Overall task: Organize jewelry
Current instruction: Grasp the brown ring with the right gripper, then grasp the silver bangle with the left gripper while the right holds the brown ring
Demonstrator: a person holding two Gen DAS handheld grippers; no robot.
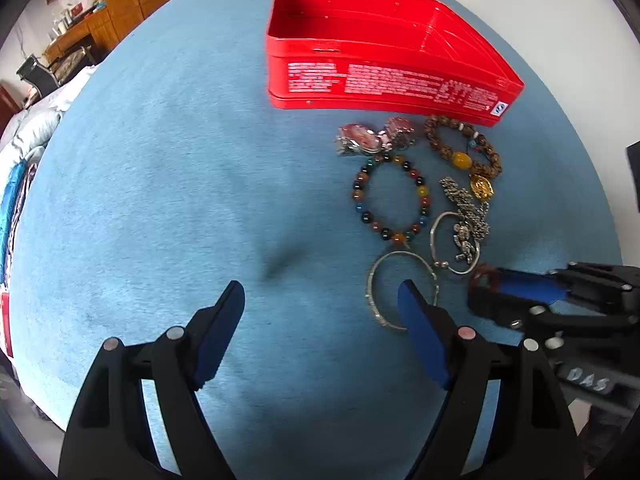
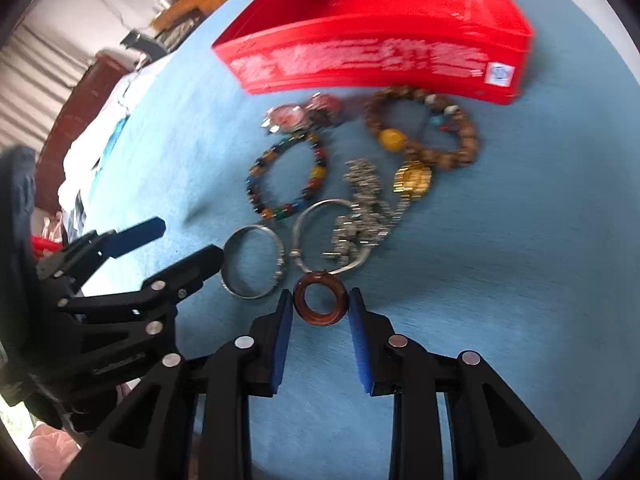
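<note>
A pile of jewelry lies on the blue cloth (image 1: 160, 184) in front of an open, empty red tin (image 1: 384, 80) (image 2: 360, 64). My right gripper (image 2: 320, 300) is shut on a brown ring (image 2: 320, 318) at the near edge of the pile; the ring (image 1: 482, 273) shows at that gripper's tip (image 1: 486, 280) in the left wrist view. My left gripper (image 1: 322, 292) (image 2: 187, 240) stands open, and its right finger overlaps a silver bangle (image 1: 374, 304) (image 2: 245, 295). Nothing is gripped by it.
Beyond the grippers lie a multi-coloured bead bracelet (image 1: 424, 192) (image 2: 318, 172), a wooden bead bracelet (image 1: 460, 158) (image 2: 392, 138), a second silver bangle (image 1: 434, 232) (image 2: 298, 224), a silver chain (image 1: 466, 200) (image 2: 360, 200), a gold pendant (image 1: 481, 188) (image 2: 412, 178) and pink-faced pieces (image 1: 360, 140). The two grippers stand close together.
</note>
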